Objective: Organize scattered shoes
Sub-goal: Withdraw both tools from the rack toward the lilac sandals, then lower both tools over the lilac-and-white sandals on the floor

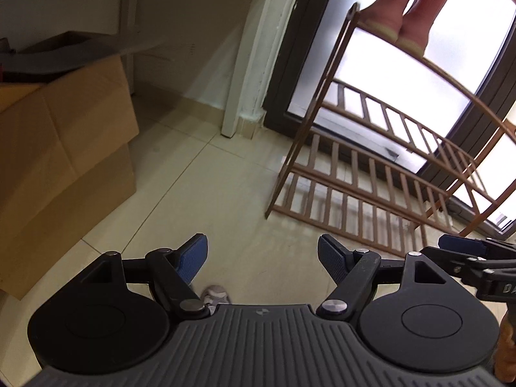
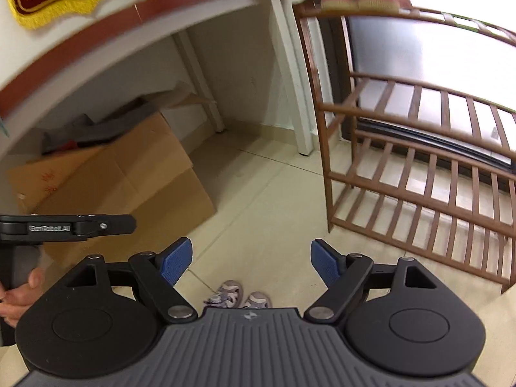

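A: Where are the shoes?

B: A small grey-lilac pair of children's sandals lies on the tiled floor, in front of the brown slatted shoe rack. Pink boots stand on the rack's top shelf.

A: And the claws?

B: The left claw and right claw are both released, holding nothing, above the sandals. Bare floor lies between the rack and the cardboard boxes.
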The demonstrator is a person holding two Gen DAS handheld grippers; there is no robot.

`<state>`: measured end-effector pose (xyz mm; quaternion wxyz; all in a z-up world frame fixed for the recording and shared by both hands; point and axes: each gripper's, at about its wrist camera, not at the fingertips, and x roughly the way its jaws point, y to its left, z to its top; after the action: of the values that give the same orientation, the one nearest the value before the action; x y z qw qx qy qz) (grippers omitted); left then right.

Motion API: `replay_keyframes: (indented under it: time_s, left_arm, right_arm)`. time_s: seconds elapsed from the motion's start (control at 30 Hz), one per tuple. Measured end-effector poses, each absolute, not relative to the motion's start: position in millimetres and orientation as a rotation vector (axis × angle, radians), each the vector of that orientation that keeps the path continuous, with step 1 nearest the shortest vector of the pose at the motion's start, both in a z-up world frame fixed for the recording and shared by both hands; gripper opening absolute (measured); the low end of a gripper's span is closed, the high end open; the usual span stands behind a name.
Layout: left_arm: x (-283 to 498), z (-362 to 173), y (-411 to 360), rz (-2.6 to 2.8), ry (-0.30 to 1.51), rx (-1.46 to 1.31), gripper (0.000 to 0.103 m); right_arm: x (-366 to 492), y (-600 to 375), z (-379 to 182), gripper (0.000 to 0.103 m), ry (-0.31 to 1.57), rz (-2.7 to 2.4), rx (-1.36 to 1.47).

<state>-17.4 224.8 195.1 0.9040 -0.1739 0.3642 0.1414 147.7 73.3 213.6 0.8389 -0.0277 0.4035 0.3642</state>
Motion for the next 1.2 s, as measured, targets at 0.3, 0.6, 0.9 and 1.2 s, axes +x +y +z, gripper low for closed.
replay_keyframes:
  time_s: [0.3,0.6,0.9,1.2]
  left_arm:
    - [-31,107,256,0.383,0.814,-0.265,0.077]
    - [-39,25,295,0.454,0.867,-0.279,0.077]
    - [-36,-45,305,0.445,0.856,-0.244,0.079]
    - [-20,-127,304,0.362,0.985,-0.192,0.083]
  right_arm:
    - [124,122,108,0.085,0.945,0.597,0.076]
    - [97,173,-4,0.085,0.993,0.372,0.066]
    - [84,197,-83,0.085,1.066,0.340,0.025]
    - [79,218,-155,0.085,1.163,0.329,-0.027]
